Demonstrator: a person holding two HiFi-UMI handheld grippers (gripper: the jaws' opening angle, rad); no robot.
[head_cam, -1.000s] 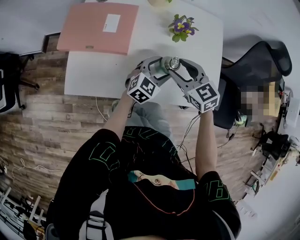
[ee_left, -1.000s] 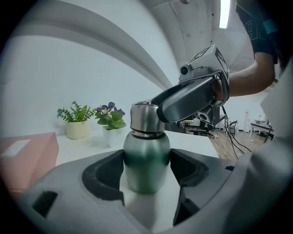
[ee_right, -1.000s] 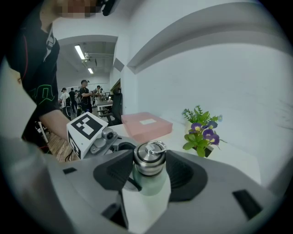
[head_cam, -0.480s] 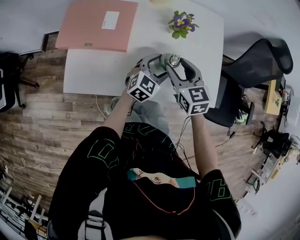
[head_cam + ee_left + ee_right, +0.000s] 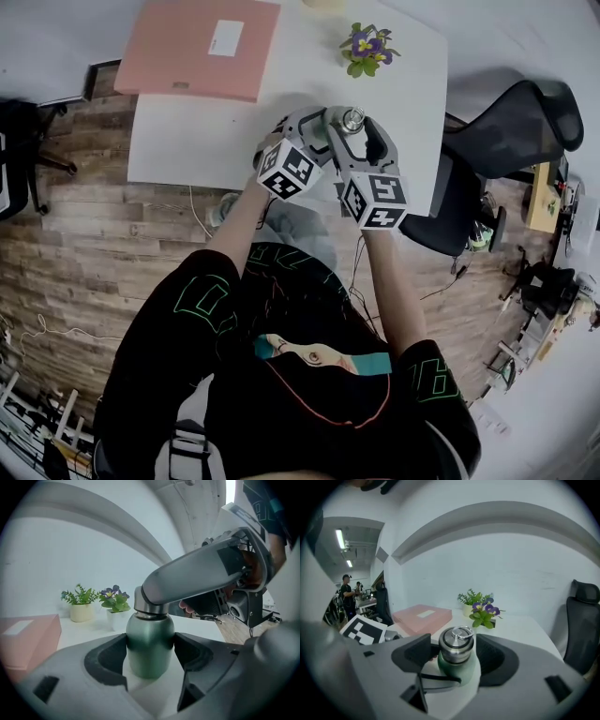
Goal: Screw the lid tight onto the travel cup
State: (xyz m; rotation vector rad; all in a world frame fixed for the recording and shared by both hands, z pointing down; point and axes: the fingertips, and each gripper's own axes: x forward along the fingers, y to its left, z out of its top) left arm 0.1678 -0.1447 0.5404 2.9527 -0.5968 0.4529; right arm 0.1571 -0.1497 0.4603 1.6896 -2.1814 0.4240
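The fingers point(image 5: 108, 660) of the left gripper point(image 5: 150, 649) press on both sides of the green travel cup point(image 5: 150, 632), clamping its body. The fingers point(image 5: 412, 657) of the right gripper point(image 5: 457, 657) stand apart round the steel lid point(image 5: 457, 644), which sits on the cup; these jaws have just been opening, and a gap shows at the right-hand pad. The cup is upright over the near right part of the white table point(image 5: 187, 141); whether its base rests there I cannot tell.

One white label lies on the pink box point(image 5: 199, 52) at the table's far left corner; its print is too small to read. Each gripper carries one marker cube point(image 5: 286, 172) with black-and-white squares, two in all.

The table stands on a wood-plank floor point(image 5: 84, 234) against a plain white wall point(image 5: 487, 555). One black office chair point(image 5: 525, 122) is beside the table's right edge.

Counted: one cup, one lid, one box, and two potted plants at the table's far edge, a purple-flowered one point(image 5: 366, 52) and a green one point(image 5: 82, 605).
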